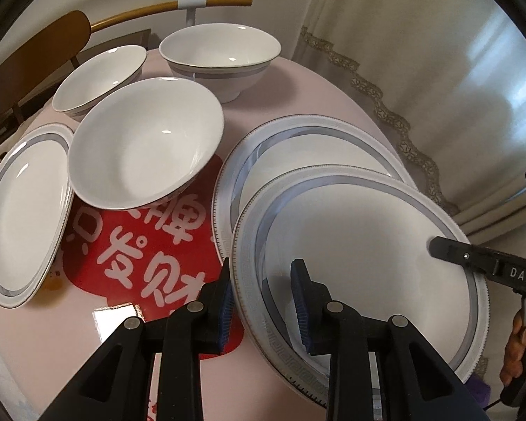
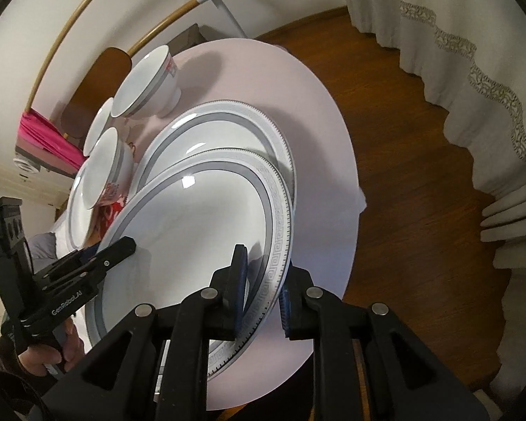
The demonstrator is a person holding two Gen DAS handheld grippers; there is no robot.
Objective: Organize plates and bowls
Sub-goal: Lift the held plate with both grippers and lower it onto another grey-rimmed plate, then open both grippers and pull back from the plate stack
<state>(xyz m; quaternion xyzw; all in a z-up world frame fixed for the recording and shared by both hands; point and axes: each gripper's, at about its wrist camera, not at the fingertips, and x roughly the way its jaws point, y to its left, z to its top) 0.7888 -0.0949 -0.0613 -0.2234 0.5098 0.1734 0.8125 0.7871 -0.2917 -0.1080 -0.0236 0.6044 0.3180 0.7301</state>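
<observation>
Two hand-held grippers carry one large plate (image 1: pixel 368 245) between them, above a second large plate (image 1: pixel 315 147) of the same pattern lying on the pink round table (image 1: pixel 291 80). The left gripper (image 1: pixel 263 301) clamps the carried plate's rim at about 8 o'clock in its own view, one blue pad (image 1: pixel 303 301) on the white face and the other under the edge. The right gripper (image 2: pixel 261 301) pinches the opposite rim, at 5 o'clock in its view, with its pads looking less snug on the edge.

The risk, judging from the frames: the plate overlaps the lower one off-centre, toward 5 o'clock, and is held only by narrow bites on a glossy rim. A slack right grip or uneven lowering could let it tip, slide and strike the plate beneath, or overhang the table edge.

The plate is glazed white with a grey band and a raised key-pattern border. At 11 o'clock in the left view sit three white bowls (image 1: pixel 143 140), and at 9 o'clock a smaller plate (image 1: pixel 21 207).
</observation>
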